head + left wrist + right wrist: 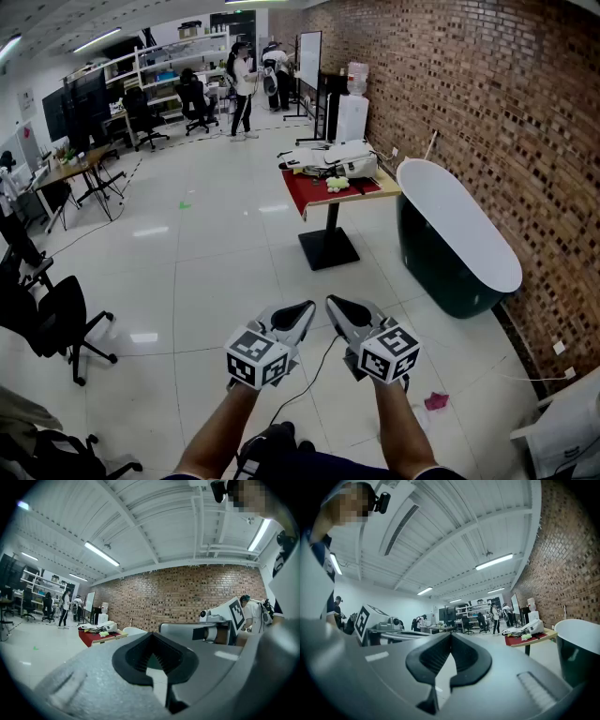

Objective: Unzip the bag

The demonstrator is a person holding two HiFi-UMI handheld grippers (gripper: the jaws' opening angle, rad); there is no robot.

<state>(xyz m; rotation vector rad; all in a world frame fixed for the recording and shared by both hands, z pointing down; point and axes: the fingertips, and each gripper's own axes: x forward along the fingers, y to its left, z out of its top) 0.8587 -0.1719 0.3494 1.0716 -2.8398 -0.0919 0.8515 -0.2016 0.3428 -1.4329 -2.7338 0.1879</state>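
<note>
White bag point(343, 159) lies on far tabletop point(386, 187), long axis left-right, ahead and well apart from both grippers. Left gripper point(296, 317) and right gripper point(345, 313) near body, jaws pressed together, empty. Right gripper marginally nearer, by judgement.
</note>
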